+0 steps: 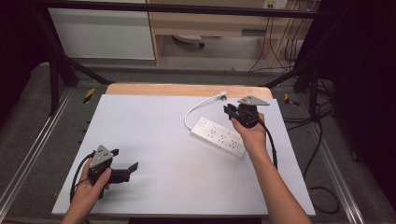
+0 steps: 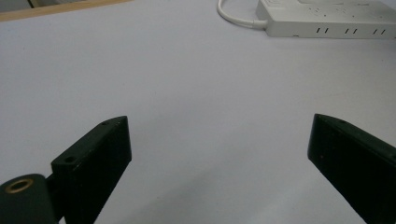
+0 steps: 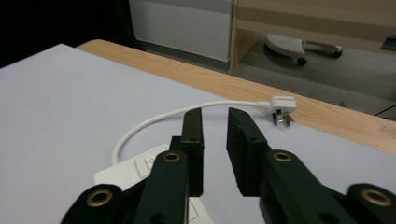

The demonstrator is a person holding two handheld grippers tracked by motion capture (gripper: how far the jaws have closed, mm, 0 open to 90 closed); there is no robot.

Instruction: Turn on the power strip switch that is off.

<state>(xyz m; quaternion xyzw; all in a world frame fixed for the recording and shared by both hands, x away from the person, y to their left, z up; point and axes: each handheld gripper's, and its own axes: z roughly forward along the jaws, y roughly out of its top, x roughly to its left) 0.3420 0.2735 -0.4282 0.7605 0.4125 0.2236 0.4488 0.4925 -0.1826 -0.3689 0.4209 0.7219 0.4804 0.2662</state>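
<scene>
A white power strip (image 1: 217, 136) lies aslant on the white table (image 1: 154, 135), right of the middle. Its cable (image 1: 194, 108) loops back to a white plug (image 1: 222, 96) at the table's far edge. My right gripper (image 1: 226, 108) hovers over the strip's far end, its jaws nearly together with nothing between them. In the right gripper view that gripper (image 3: 215, 112) points toward the plug (image 3: 280, 106), and the strip's switch end (image 3: 135, 170) lies under the jaws. My left gripper (image 1: 126, 157) rests near the front left, wide open and empty. The left gripper view has the strip (image 2: 327, 16) far ahead.
A bare wooden strip (image 1: 187, 89) runs along the table's far edge. Black frame bars (image 1: 60, 70) stand at both far corners. Cables (image 1: 322, 140) lie on the floor to the right. A white cabinet (image 1: 102, 32) and a wooden desk (image 1: 210, 23) stand behind.
</scene>
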